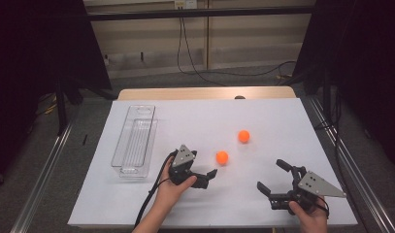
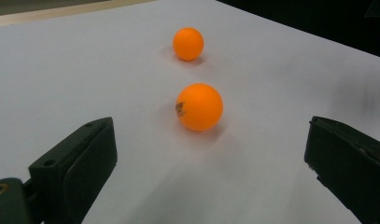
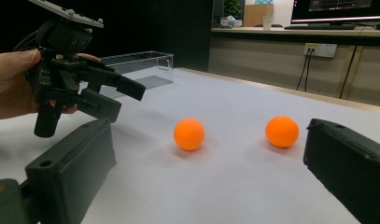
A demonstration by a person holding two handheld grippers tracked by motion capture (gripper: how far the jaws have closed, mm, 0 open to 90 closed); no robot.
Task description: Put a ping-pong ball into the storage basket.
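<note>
Near ball [image 1: 222,157]: orange, round and glossy, with a small dark print being shown on one side in the left gripper view; it is lying loose on the white table sheet.
Far ball [image 1: 243,136]: orange and plain, being seen resting on the sheet near the first, apart from it.

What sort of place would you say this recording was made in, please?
Probably a lab or office set up for recording handling tasks. A table covered in white stands between black curtains, with cables on the floor, and a desk with a monitor and wall sockets behind.
</note>
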